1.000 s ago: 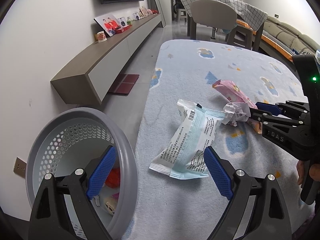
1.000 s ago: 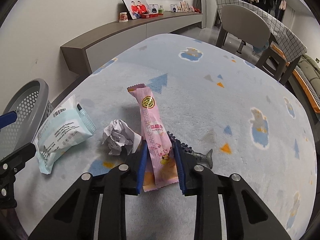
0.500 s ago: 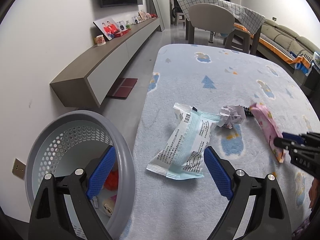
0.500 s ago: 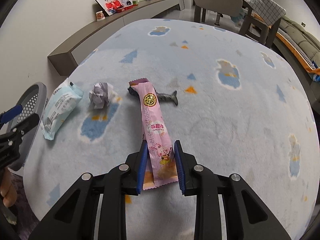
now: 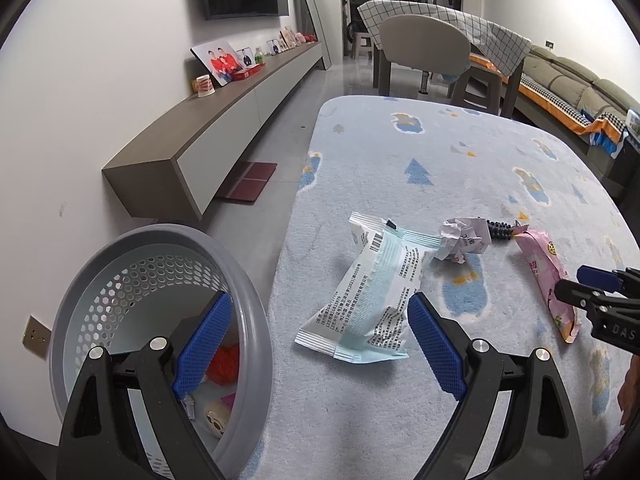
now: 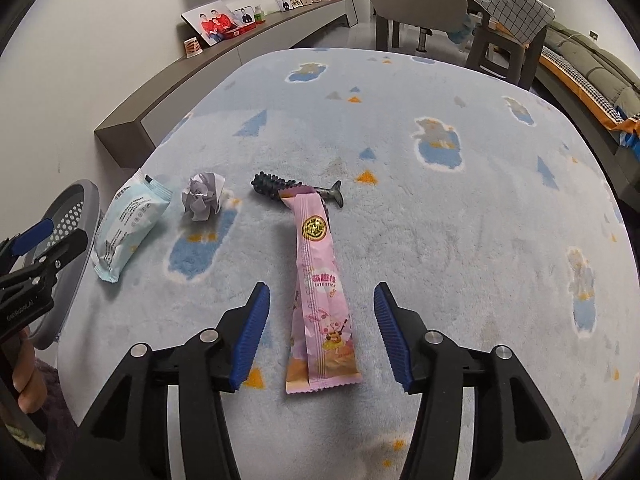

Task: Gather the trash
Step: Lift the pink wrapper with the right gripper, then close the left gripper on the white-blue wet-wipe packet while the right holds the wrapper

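A long pink snack wrapper [image 6: 320, 292] lies flat on the pale blue rug [image 6: 460, 240]. My right gripper [image 6: 322, 336] straddles its near end, jaws opening, pads clear of it. Its far end rests on a dark toy fish [image 6: 276, 189]. A crumpled paper ball [image 6: 202, 196] and a white-and-teal packet [image 6: 128, 222] lie to the left. My left gripper [image 5: 318, 344] stands open above the packet [image 5: 372, 296] and the rim of the grey perforated bin [image 5: 120, 288]. The paper ball [image 5: 460, 240], the pink wrapper [image 5: 548, 280] and the right gripper's fingers [image 5: 588, 292] also show there.
The bin holds a red item [image 5: 224, 364] and other small trash. A low grey wall shelf [image 5: 224, 128] with photo frames runs along the left wall. A chair [image 5: 424, 48], a checked-cloth table and a sofa [image 5: 580, 80] stand beyond the rug. A hand [image 6: 24, 376] grips the left tool.
The right gripper dragged the pink wrapper toward the near right of the rug, off the paper ball, then opened and released it. The left gripper stayed still.
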`<state>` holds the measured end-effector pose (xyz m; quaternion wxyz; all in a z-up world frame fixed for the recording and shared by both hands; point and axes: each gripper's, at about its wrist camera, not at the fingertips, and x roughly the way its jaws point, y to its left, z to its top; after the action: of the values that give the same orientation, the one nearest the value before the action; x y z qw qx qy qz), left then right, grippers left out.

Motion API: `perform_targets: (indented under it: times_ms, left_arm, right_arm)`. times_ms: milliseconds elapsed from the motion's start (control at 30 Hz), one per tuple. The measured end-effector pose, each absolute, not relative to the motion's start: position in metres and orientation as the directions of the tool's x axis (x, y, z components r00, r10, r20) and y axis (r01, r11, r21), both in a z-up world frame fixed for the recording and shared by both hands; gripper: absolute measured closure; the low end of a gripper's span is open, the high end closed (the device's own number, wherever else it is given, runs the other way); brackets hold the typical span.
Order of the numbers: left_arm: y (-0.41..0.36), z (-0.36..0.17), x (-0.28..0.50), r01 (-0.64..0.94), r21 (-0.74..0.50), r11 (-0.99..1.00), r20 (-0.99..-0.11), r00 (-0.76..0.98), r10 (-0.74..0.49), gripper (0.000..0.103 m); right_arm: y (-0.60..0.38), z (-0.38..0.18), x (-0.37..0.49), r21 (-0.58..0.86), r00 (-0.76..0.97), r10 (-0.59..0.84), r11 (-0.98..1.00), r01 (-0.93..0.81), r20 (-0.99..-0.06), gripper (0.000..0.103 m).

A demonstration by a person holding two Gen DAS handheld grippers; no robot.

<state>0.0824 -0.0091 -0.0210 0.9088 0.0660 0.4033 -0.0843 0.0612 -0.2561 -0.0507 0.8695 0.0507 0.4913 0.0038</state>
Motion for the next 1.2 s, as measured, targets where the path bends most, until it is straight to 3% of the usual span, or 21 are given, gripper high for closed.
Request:
perform_targets:
  times_ms: [200, 267, 333, 367, 1200]
  left_arm:
    - [-0.017, -0.023, 0.084, 0.232, 0.044, 0.972, -0.749, 0.652, -0.122, 0.015]
    - [-0.019, -0.024, 0.084, 0.243, 0.041, 0.969, -0.750, 0.649, -0.130, 0.015]
    - [-0.021, -0.026, 0.085, 0.249, 0.043, 0.968, -0.754, 0.644, -0.132, 0.015]
    - [-0.022, -0.027, 0.085, 0.252, 0.042, 0.967, -0.756, 0.641, -0.134, 0.015]
    - [-0.050, -0.061, 0.115, 0.264, 0.056, 0.963, -0.814, 0.570, -0.109, 0.014]
  right_arm:
    - [-0.255, -0.063, 0.075, 0.077, 0.499, 0.033, 0.995, 0.066, -0.866, 0.051]
    - [-0.255, -0.067, 0.076, 0.081, 0.491, 0.038, 0.994, 0.066, -0.870, 0.056]
    - [-0.253, -0.069, 0.076, 0.074, 0.483, 0.037, 0.996, 0.058, -0.875, 0.072]
    - [-0.252, -0.070, 0.076, 0.066, 0.482, 0.031, 0.996, 0.056, -0.875, 0.075]
    - [-0.270, -0.032, 0.064, 0.227, 0.545, 0.147, 0.971, 0.081, -0.825, 0.076]
